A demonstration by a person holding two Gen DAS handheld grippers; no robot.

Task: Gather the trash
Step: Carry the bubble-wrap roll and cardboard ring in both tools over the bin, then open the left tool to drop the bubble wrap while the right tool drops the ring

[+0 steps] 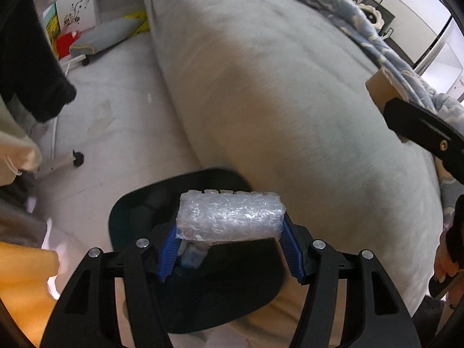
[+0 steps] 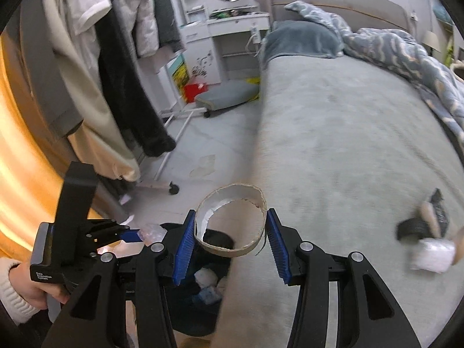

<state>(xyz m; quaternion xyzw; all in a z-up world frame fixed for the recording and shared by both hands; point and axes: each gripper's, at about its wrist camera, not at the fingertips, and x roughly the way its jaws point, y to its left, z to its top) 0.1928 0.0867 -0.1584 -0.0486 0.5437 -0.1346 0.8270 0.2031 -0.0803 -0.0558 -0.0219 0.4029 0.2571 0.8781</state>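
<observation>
Two tongs loaded | left gripper clamps a bubble-wrap roll over the black trash bin — right gripper pinches a cardboard tape core beside the bed | step: dropping (judged) | next: let go above the bin mouth

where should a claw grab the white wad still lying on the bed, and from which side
Grip the white wad across its short sides, coming from above: it lies flat on the bed. A black ring sits close beside it, so keep the claw clear of that side.
</observation>
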